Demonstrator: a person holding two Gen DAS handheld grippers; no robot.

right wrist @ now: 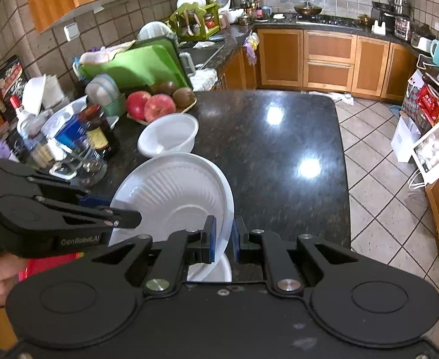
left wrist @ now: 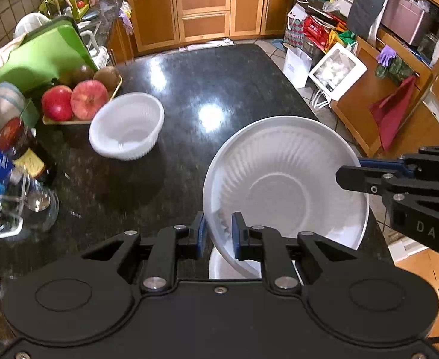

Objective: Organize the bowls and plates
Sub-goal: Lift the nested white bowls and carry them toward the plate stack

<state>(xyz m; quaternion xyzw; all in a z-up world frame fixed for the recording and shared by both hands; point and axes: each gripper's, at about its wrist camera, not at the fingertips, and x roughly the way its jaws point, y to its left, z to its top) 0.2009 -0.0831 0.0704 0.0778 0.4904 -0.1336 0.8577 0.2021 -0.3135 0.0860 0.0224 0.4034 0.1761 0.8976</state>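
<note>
Nearest the lens, the left gripper [left wrist: 218, 233] is closed on the near rim of a large white plate [left wrist: 279, 185], the rim being pinched between its blue pads. The right gripper [right wrist: 223, 240] is clamped on the opposite edge of the same plate, so the plate is carried by both tools above the near end of the dark granite counter [left wrist: 207, 89]. The plate is held off the surface and tilted, its ribbed inner face turned up and toward the left gripper's camera; being round, it has no long axis, and its flat is slanted rather than level. Just beneath it, another white dish [right wrist: 216, 272] is partly seen on the counter, its kind not clear. A white bowl [left wrist: 126, 125] is left standing upright farther along the counter, just beside a tray of apples [left wrist: 78, 100]. The task is judged to be at an early or middle stage: the plate has not yet been set down, apparently onto the dish below, and the bowl remains to be placed.
</note>
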